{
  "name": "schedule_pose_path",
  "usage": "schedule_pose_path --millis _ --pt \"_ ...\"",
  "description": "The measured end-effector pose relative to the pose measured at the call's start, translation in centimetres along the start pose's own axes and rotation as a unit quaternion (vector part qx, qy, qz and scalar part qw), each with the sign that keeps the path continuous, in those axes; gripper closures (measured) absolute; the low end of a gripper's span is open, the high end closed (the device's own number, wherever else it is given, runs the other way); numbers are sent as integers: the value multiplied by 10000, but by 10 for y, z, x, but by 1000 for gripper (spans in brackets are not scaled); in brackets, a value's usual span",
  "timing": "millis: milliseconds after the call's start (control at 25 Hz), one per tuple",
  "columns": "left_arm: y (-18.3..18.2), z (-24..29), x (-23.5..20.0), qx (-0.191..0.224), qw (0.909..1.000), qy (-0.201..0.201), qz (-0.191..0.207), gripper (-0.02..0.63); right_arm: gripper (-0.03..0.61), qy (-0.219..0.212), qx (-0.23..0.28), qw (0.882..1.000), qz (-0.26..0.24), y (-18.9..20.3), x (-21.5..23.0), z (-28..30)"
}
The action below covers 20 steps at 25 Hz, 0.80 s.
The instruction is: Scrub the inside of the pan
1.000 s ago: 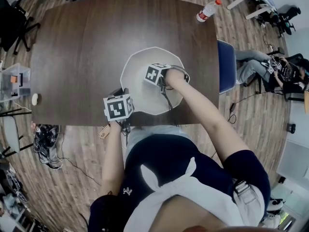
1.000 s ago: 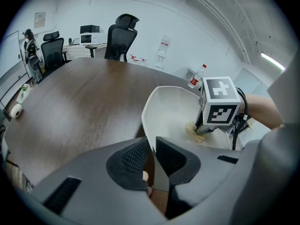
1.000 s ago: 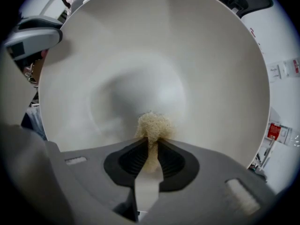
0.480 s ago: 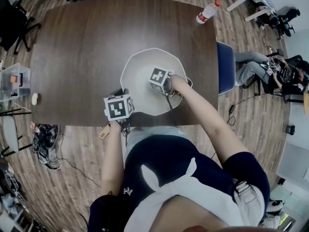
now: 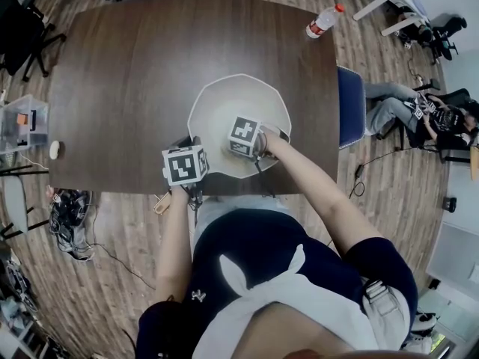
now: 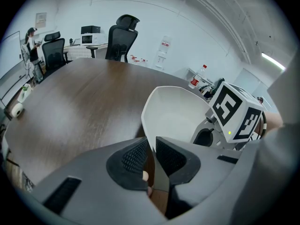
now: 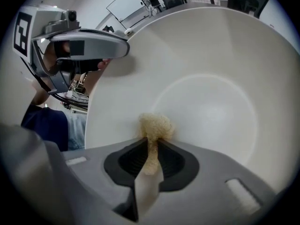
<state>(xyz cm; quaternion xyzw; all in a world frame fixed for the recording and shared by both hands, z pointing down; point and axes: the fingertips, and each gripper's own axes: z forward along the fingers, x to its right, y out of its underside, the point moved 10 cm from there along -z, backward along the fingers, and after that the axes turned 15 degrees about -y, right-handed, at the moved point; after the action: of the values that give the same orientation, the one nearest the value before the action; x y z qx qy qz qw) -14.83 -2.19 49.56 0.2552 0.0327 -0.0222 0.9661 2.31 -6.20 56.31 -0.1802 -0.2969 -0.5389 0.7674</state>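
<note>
A white pan [image 5: 239,99] with faceted sides stands near the front edge of the brown table [image 5: 127,73]. My left gripper [image 6: 150,156] is shut on the pan's near rim [image 6: 149,125], with the thin wall pinched between its pads. My right gripper [image 7: 151,146] is inside the pan, at its near side, shut on a small beige scrub sponge [image 7: 154,124]. The sponge presses against the pan's inner wall [image 7: 211,93]. In the head view the right gripper's marker cube [image 5: 245,135] hides the sponge.
A water bottle [image 5: 323,18] lies at the table's far right corner. A blue chair [image 5: 350,103] stands against the right edge. A clear box [image 5: 22,126] sits off the table's left edge. People sit at the far right [image 5: 434,111].
My right gripper has slid with the sponge from the pan's middle toward its near side and tilted more steeply. The left gripper and the pan have kept still.
</note>
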Motion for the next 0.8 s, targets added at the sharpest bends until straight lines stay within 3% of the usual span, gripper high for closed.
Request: schedule_pose_path --millis 280,480,800 --pt "2 0 -1 0 10000 2 -60 549 517 507 596 9955 -532 -17 -12 7" --pt "4 1 -2 19 10000 4 -68 549 517 764 1240 9873 -629 -29 -15 9" --pt "2 2 -1 14 10000 1 -72 549 515 1761 1414 9659 -1263 -54 -12 -3"
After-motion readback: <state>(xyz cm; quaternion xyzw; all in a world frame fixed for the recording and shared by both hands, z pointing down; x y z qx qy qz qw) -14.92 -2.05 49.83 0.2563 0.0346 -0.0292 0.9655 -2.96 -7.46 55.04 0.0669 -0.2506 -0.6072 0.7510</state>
